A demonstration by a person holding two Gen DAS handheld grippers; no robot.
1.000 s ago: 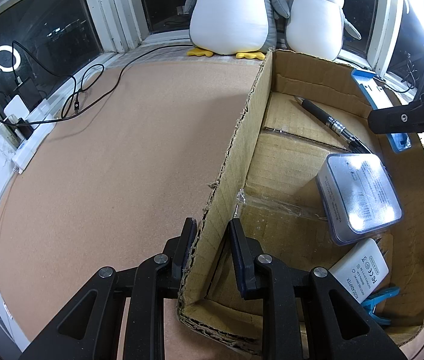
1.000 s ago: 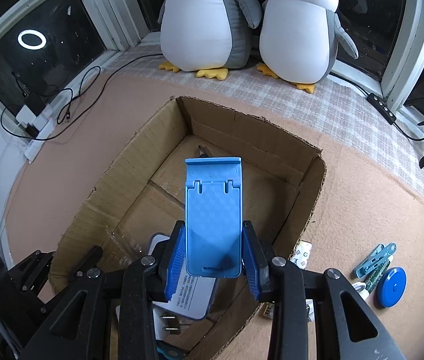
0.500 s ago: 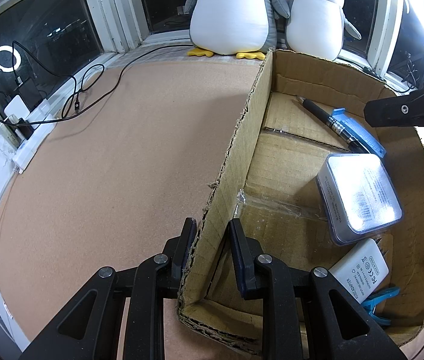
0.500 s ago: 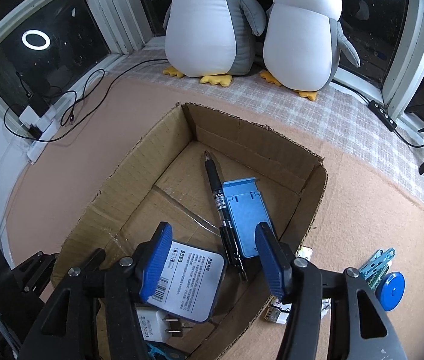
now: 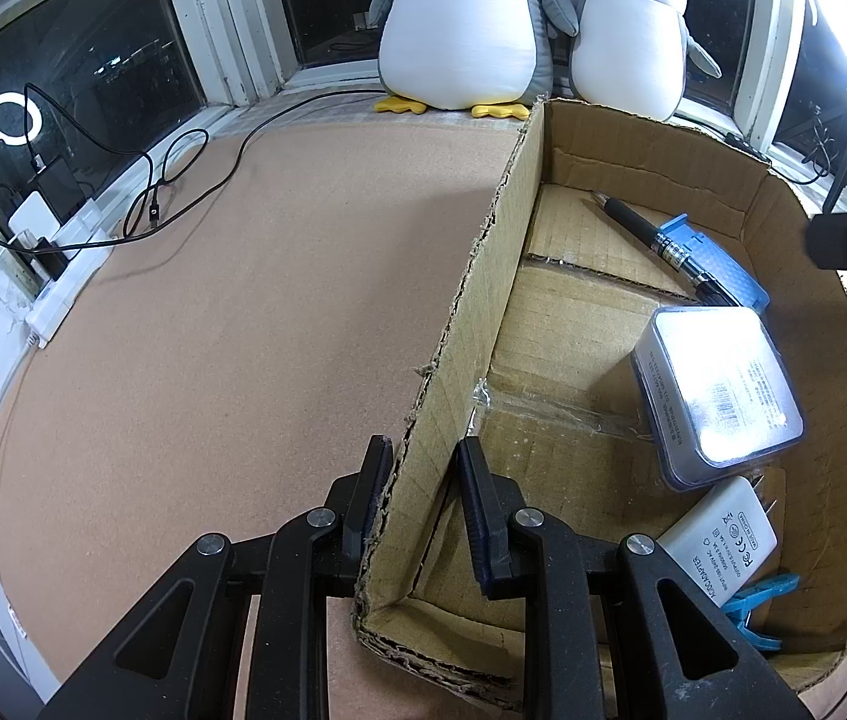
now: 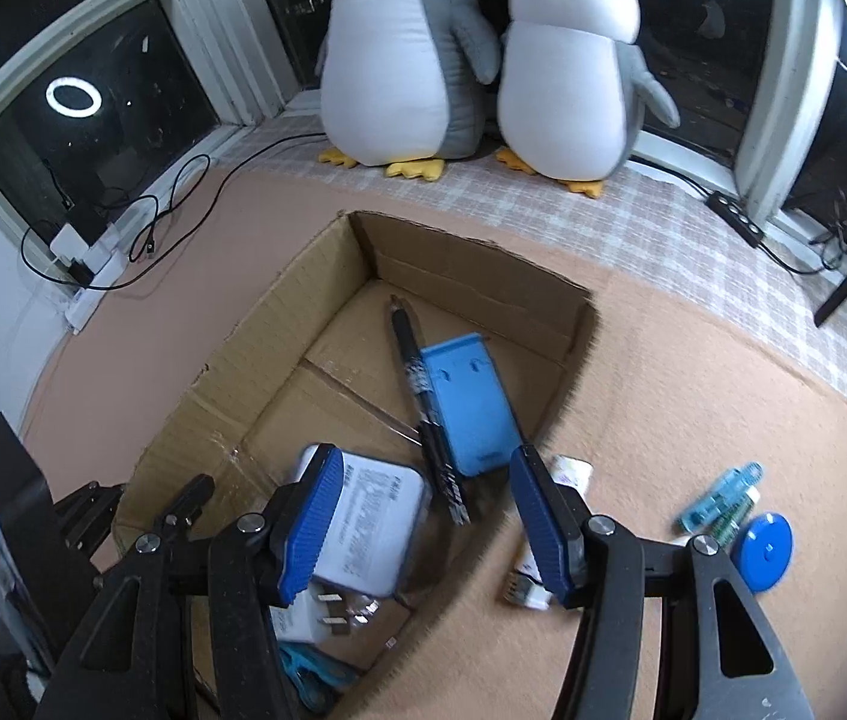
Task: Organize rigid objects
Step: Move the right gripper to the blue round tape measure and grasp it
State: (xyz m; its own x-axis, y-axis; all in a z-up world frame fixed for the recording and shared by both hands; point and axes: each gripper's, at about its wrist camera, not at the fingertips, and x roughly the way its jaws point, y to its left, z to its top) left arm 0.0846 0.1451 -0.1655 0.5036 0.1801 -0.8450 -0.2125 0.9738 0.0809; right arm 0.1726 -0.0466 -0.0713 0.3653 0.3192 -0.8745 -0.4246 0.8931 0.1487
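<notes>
Straddling the cardboard box (image 5: 471,312) wall, my left gripper (image 5: 423,492) has jaws either side, grip uncertain; the right gripper (image 6: 423,516) hangs released above the blue stand (image 6: 471,402) lying by the far right wall. Reaching for the blue tape measure (image 6: 762,549) near the bench's right edge, I judge I could clip the rim and drag the box

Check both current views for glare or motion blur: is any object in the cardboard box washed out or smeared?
Left wrist view: sharp, but glare blows out the lid of the clear rectangular plastic case, hiding part of its label. Right wrist view: smeared overall by motion; the black pen and blue plastic phone stand in the brown cardboard box have soft edges, as do the items on the mat.
</notes>
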